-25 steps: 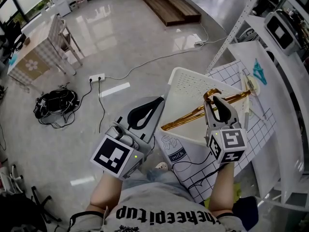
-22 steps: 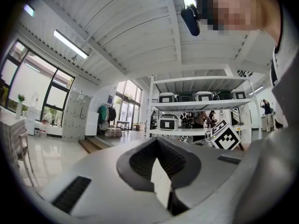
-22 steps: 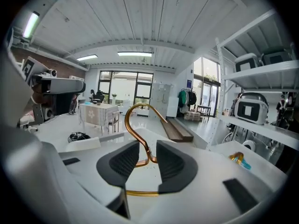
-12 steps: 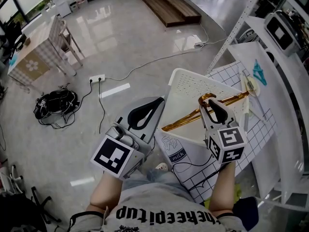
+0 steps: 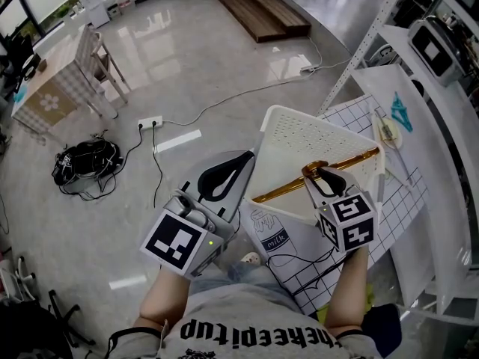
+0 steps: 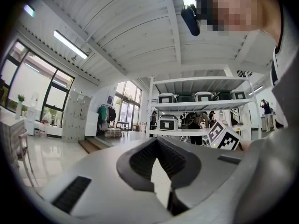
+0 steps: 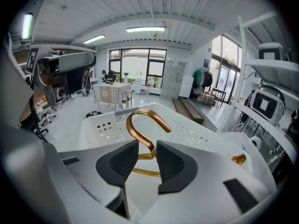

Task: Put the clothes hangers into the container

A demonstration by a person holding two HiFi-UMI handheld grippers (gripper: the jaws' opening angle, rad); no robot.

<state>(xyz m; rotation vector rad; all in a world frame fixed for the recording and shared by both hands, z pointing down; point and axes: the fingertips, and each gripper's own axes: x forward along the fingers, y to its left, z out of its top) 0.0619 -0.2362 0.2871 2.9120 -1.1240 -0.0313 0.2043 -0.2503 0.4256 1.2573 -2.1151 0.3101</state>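
A gold metal hanger (image 5: 292,188) lies slantwise inside the white perforated basket (image 5: 299,134), with its far end near the right rim. My right gripper (image 5: 323,173) hovers over the hanger's hook. In the right gripper view the hook (image 7: 140,117) rises between the dark pads (image 7: 119,162), which stand apart and do not press on it; the right gripper (image 7: 147,149) is open. My left gripper (image 5: 241,163) is held off the basket's left side, shut, with nothing in it. The left gripper view shows the left gripper (image 6: 157,149) pointing across the room.
The basket rests on a table with a grid-patterned cloth (image 5: 389,200). A teal hanger (image 5: 401,111) and a pale one (image 5: 389,133) lie on the cloth beyond the basket. White shelving (image 5: 441,66) stands to the right. Cables and a power strip (image 5: 150,120) lie on the floor.
The right gripper came down and nearer with the gold hanger, which settled lower into the basket. Its jaws have spread off the hook. The left gripper stayed still.
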